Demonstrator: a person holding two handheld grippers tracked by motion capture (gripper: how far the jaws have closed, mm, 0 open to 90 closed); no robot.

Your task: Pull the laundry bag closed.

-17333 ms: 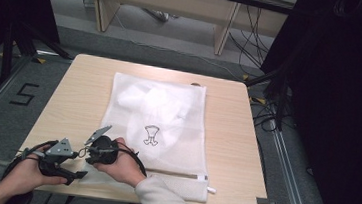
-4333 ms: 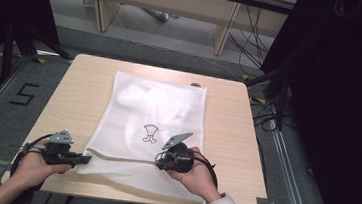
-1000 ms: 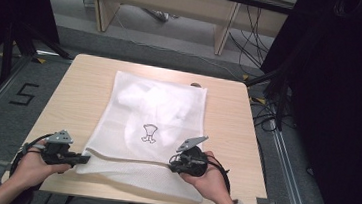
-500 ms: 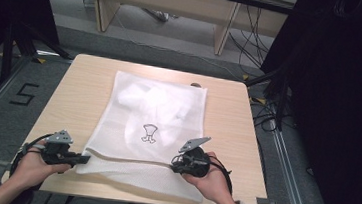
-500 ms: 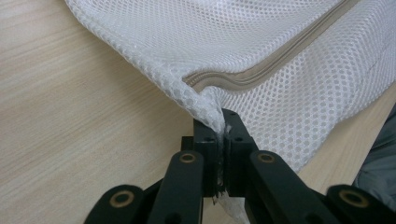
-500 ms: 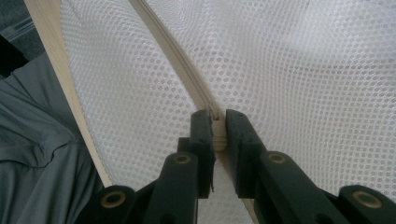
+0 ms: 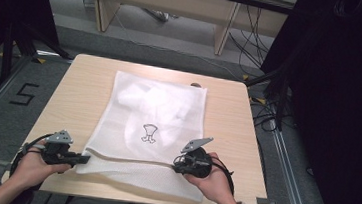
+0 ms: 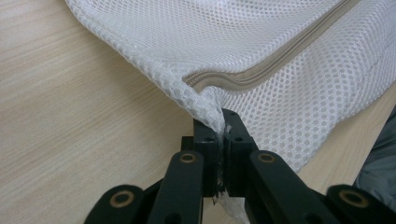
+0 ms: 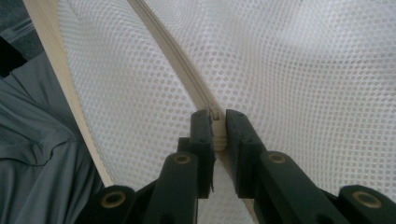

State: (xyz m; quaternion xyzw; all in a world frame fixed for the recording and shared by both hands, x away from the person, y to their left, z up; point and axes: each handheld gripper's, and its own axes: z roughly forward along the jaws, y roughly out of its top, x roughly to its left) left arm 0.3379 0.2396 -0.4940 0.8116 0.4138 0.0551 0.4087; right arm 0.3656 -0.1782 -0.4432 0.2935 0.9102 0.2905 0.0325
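Light wood table (image 7: 74, 92) on grey floor, desks behind. Mesh laundry bag (image 7: 151, 129) lies flat mid-table, white contents inside, hard to identify. Left gripper (image 8: 221, 135) clenched on the bag's near-left corner. Right gripper (image 9: 215, 125) pinches the bag's zipper (image 9: 177, 60); slider hidden between jaws.

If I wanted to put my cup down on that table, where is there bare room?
Bare wood runs down the table left of the mesh bag, down its right side, and in a narrow band behind it. The near edge is crowded: the left gripper and right gripper both grip the bag there.
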